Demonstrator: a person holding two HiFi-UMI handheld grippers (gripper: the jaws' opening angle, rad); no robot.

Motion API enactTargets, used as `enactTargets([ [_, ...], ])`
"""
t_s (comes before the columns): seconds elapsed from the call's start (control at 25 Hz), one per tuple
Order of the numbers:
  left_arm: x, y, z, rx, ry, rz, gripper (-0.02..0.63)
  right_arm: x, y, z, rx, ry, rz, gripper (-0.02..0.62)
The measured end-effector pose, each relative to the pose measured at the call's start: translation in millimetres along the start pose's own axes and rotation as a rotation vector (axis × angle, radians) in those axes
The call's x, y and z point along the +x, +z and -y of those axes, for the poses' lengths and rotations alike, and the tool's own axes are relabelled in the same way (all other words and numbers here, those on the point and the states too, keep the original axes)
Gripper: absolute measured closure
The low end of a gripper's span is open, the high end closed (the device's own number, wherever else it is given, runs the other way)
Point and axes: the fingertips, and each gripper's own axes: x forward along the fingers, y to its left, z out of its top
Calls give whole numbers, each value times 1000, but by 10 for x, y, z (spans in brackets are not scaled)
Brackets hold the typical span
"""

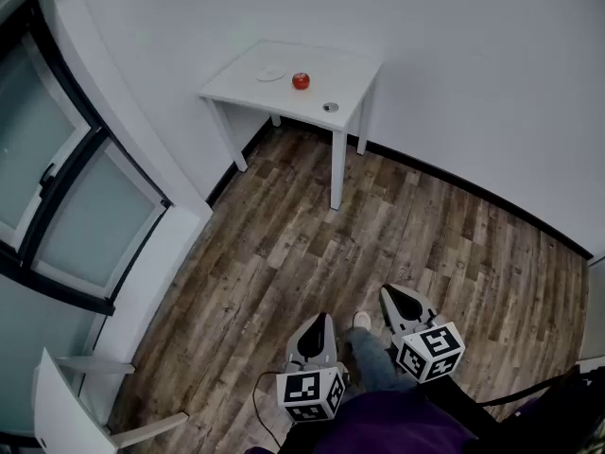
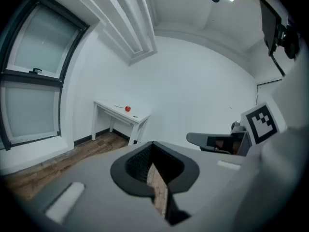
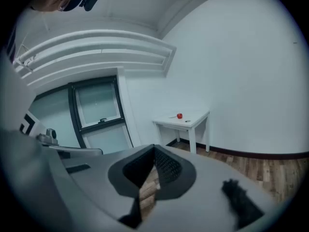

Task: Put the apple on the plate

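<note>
Two grippers, left [image 1: 319, 324] and right [image 1: 392, 297], are held low over the wood floor [image 1: 425, 225], both with jaws brought together and nothing between them. The red apple [image 1: 301, 80] sits on the white table [image 1: 352, 72], just beside the plate [image 1: 270, 74] and well apart from both grippers.

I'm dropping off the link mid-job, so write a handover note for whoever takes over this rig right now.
Left claw: shut, empty, held low and far from the table.
Right claw: shut, empty, alongside the left one.
Apple: on the white table across the room, just right of the plate in the head view, not touching it.
Done: nothing yet; the plate is bare.
Left: walk up to the table, open one claw, grip the apple, set it on the plate.
</note>
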Motion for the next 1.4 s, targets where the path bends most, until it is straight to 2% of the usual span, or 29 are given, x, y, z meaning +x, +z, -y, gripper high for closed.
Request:
enactTargets([
  [0.76, 1869, 728, -139, -58, 68, 32, 601, 1513, 796, 1206, -19, 121, -1, 584],
  [1.12, 2442, 834, -238, -74, 98, -12, 601, 1960, 876, 1662, 21, 113, -39, 584],
  [1.4, 3012, 1088, -343, -64, 52, -16, 601, 2460, 1164, 1963, 38, 73, 0, 584],
])
